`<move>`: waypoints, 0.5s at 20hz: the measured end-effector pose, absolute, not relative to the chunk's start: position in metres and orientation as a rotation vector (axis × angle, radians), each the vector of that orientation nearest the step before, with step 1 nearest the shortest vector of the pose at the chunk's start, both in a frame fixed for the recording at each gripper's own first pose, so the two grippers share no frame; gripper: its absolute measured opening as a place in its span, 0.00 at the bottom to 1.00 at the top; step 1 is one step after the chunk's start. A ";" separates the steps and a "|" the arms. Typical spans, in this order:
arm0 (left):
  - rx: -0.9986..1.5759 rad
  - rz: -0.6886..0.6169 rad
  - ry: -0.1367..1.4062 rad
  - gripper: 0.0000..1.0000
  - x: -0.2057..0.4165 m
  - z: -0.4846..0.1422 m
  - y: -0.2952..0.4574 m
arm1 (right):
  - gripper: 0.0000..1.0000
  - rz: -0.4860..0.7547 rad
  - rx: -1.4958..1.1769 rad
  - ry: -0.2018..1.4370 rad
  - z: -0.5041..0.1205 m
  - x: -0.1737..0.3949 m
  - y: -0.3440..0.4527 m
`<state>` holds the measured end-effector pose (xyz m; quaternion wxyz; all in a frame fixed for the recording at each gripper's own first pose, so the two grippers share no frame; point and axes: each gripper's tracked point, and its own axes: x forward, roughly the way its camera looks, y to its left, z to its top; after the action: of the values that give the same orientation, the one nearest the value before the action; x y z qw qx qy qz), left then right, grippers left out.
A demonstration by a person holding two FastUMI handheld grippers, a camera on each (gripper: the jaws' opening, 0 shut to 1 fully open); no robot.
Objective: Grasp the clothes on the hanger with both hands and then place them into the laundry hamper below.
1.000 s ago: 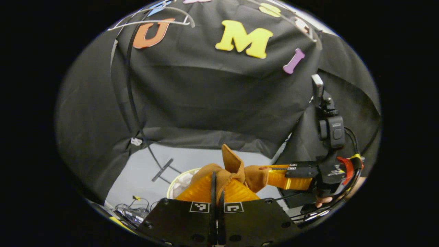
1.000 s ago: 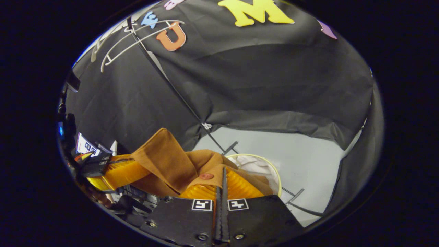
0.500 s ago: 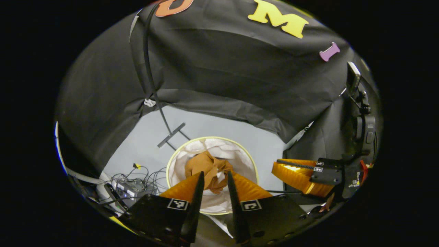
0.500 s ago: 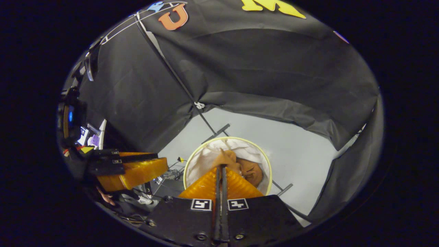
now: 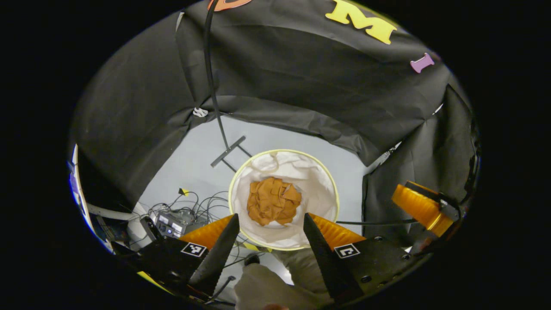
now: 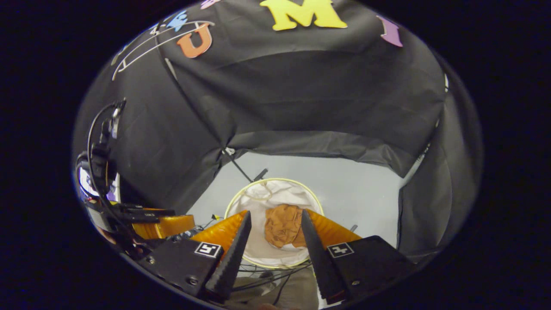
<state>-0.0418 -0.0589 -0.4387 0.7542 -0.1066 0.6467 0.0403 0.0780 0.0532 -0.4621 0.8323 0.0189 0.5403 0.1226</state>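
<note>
A: The brown garment (image 5: 273, 201) lies crumpled at the bottom of the white laundry hamper (image 5: 241, 183), well inside its rim.

B: And both tools are off it?

A: Yes — the left gripper (image 5: 271, 234) hangs above the hamper with its jaws spread wide and nothing between them, and the right gripper (image 6: 272, 234) is the same, jaws apart and empty over the cloth.

B: So what could go wrong?

A: Little, I'd judge. The hamper looks soft-walled, so a low swing of either gripper could catch the rim and tip it. A tangle of cables (image 5: 189, 209) lies on the grey floor (image 5: 202, 146) just beside it, and the clothes stand's black pole (image 5: 213, 82) rises close behind — either could snag a hand pulling away.
</note>
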 end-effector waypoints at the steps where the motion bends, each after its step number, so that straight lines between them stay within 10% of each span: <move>1: -0.216 0.078 1.406 0.92 -0.046 -0.432 -0.051 | 0.76 0.238 0.051 1.126 -0.456 0.072 0.053; 10: -0.162 -0.072 1.193 0.93 -0.041 -0.342 -0.053 | 0.76 0.125 0.090 0.934 -0.372 0.018 0.046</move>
<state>-0.0409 -0.0534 -0.3420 0.8237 -0.0760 0.5609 -0.0341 0.0176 0.0464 -0.3724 0.8901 0.0432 0.4496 0.0603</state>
